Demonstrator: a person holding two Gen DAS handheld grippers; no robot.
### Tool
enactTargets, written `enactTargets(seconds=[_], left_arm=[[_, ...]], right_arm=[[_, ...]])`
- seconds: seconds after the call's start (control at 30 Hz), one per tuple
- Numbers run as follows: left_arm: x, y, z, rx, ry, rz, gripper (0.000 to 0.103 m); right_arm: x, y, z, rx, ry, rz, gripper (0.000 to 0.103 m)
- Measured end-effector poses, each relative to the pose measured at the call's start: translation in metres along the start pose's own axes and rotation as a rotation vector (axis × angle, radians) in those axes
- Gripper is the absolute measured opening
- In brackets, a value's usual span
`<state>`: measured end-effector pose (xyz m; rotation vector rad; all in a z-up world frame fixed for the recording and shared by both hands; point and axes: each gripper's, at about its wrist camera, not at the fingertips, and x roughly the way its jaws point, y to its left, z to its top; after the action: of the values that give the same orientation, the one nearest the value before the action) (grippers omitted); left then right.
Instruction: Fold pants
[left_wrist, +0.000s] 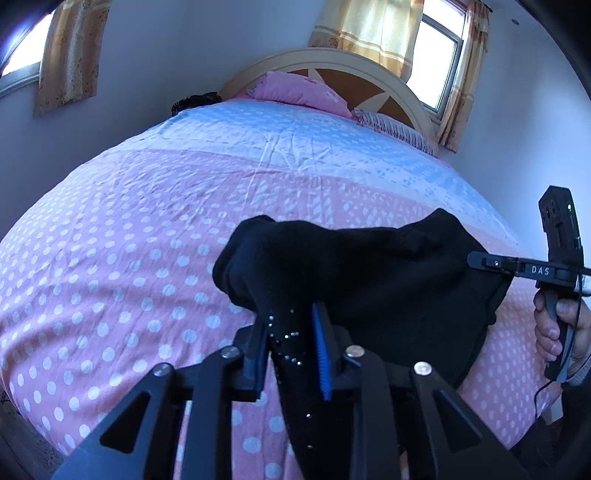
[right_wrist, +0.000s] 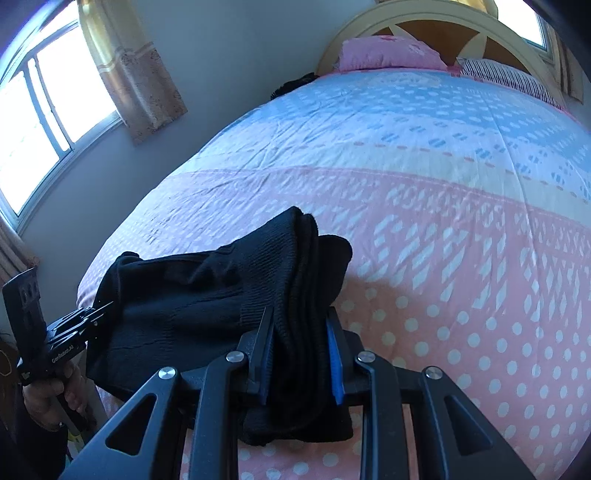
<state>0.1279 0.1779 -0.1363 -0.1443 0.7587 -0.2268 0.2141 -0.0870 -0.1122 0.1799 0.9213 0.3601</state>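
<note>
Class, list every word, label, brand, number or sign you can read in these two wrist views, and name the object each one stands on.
"DAS" – white letters on the black body of the right gripper, seen in the left wrist view.
White lettering on the body of the left gripper, seen in the right wrist view – too small and tilted to read surely.
No readable text on the black pants, the bedspread, the pillows or the curtains.
</note>
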Motion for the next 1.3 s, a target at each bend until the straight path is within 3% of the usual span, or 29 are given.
enactTargets(seconds=[0.33, 0.47, 0.73, 0.9, 1.07, 1.23, 1.3], left_arm=[[0.003, 0.005, -0.006, -0.004, -0.022, 0.052, 0.055], [0.003, 0.009, -0.008, -0.009, -0.031, 0.085, 0.073], [0.002, 0.014, -0.013, -0.007, -0.025, 0.092, 0.079], [-0.004, 0.019, -0.016, -0.015, -0.021, 0.113, 0.087], [-0.016, 0.025, -0.02, -0.032, -0.011, 0.147, 0.09], [-0.05, 0.016, -0.018, -0.039, -0.035, 0.205, 0.09], [-0.062, 0.009, -0.017, -0.037, -0.06, 0.208, 0.09]], right_arm=[[0.009, -0.005, -0.001, 0.02, 0.021, -0.025, 0.028], [0.011, -0.007, -0.003, 0.022, 0.019, -0.051, 0.033], [0.014, -0.01, -0.003, 0.036, 0.034, -0.06, 0.035], [0.008, -0.014, -0.005, 0.051, 0.009, -0.084, 0.049], [0.002, -0.019, -0.007, 0.075, -0.012, -0.091, 0.055], [-0.034, -0.009, -0.012, 0.081, -0.103, -0.235, 0.055], [-0.054, -0.002, -0.016, 0.089, -0.144, -0.241, 0.055]])
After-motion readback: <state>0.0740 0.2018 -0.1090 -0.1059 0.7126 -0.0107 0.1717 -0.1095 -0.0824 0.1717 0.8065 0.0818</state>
